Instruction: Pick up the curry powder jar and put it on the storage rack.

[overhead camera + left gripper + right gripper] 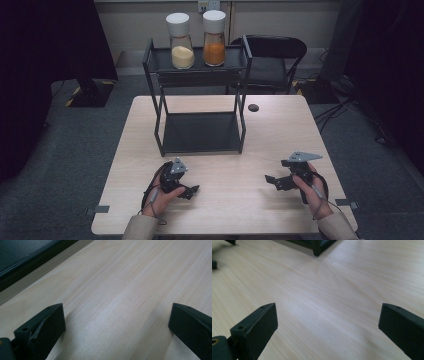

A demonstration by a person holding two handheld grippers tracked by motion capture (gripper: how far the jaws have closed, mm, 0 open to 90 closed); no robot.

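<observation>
Two jars w/ white caps stand upright side by side on the top shelf of the black rack, at the far end of the table: pale-grain jar to the left, orange-powder jar to the right, near each other but not clearly touching. Both sit well apart from the hands, i.e. straight ahead and up, across the bare lower shelf. Long axis of each jar is vertical, so I'd judge a side-on pinch round the body, jaws level, is what the reach calls for. Left gripper rests low on the wood just in front of the rack's near left leg; right gripper lies farther out to the right, clear of the rack. So the left hand looks nearer the rack overall, esp. to the pale-grain jar; the orange one lies more toward the right hand's side but is still a longer reach. Both sets of tongs are spread wide w/ nothing between them: left gripper view shows plain table btw the jaws, the rack's dark edge at upper left; right gripper view likewise, w/ a rack foot up top.
</observation>
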